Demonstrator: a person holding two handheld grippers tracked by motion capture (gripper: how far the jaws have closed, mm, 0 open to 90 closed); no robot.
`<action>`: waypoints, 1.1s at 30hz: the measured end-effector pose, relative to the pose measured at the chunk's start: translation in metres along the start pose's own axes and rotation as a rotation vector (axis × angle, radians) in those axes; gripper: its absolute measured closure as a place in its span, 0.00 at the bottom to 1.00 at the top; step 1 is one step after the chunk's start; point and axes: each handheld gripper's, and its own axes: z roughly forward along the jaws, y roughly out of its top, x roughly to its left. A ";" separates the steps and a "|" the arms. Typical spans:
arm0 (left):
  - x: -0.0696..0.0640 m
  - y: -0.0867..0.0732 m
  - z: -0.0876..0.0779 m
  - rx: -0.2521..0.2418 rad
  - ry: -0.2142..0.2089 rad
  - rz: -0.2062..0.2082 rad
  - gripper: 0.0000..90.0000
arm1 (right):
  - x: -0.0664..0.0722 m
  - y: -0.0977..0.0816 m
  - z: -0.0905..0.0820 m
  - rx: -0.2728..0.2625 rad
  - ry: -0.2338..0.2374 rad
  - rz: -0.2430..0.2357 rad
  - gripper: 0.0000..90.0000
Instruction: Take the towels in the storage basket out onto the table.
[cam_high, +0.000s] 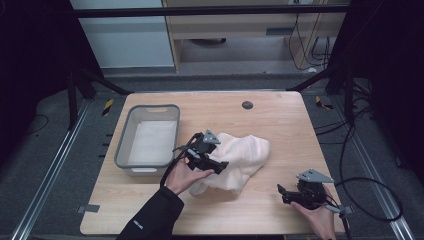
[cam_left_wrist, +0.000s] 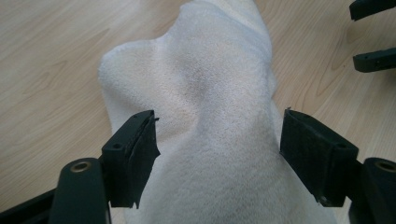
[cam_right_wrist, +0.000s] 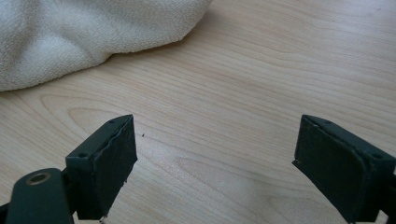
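The left gripper (cam_left_wrist: 219, 140) is hovering wide open over the white towel (cam_high: 240, 157) — gripping nothing — while the right gripper (cam_right_wrist: 215, 163) is resting open, empty.

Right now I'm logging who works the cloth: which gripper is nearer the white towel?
Left. The left gripper is over the white towel, open jaws either side of a fold. The right gripper sits apart on bare table, open.

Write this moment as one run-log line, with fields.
left gripper: open, fingers astride white towel | right gripper: open, above bare table | grey bin: left
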 end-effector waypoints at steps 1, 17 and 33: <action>0.001 -0.002 -0.003 -0.011 0.001 -0.004 0.30 | 0.000 0.000 0.000 -0.002 -0.003 -0.007 0.14; 0.012 -0.036 -0.050 -0.137 0.073 -0.042 0.28 | -0.001 0.000 0.000 0.000 -0.005 -0.004 0.14; 0.019 -0.084 -0.083 -0.228 0.164 -0.103 0.28 | -0.003 -0.001 -0.002 0.005 -0.003 0.030 0.13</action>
